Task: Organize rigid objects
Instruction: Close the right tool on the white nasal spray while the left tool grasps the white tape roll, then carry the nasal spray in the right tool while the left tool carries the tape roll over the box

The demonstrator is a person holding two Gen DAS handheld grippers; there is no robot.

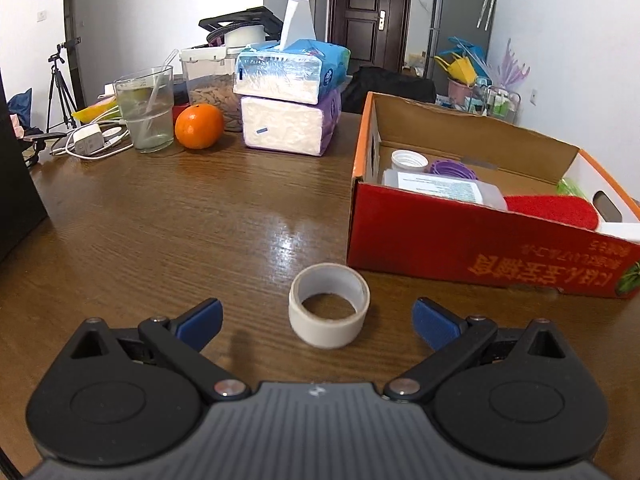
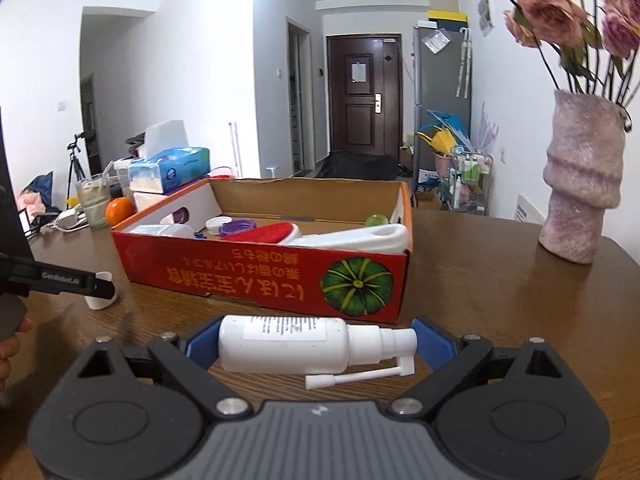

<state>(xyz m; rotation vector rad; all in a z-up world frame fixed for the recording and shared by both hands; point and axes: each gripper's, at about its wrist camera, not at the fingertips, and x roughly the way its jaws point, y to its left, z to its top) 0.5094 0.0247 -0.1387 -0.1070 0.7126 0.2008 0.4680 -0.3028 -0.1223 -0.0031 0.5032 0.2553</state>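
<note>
A white tape roll [image 1: 329, 310] lies flat on the wooden table, just ahead of and between the blue pads of my open left gripper [image 1: 316, 314]; nothing touches it. To its right stands a red cardboard box [image 1: 460, 240] holding a white cap [image 1: 409, 159], a purple lid [image 1: 452, 169], a labelled clear bottle [image 1: 444, 189] and a red brush [image 1: 550, 208]. My right gripper [image 2: 314, 340] is shut on a white spray bottle [image 2: 288, 344], held lengthwise, end to end, in front of the box [image 2: 240, 272]. In the right wrist view the tape roll [image 2: 96, 302] peeks out behind a left gripper finger [image 2: 72, 280].
Two stacked tissue packs [image 1: 290, 108], an orange [image 1: 199, 126], a glass with a straw [image 1: 146, 110] and a charger with cables [image 1: 88, 140] crowd the far left of the table. A pink vase of flowers [image 2: 580, 184] stands at the right. A dark object [image 1: 16, 184] borders the left edge.
</note>
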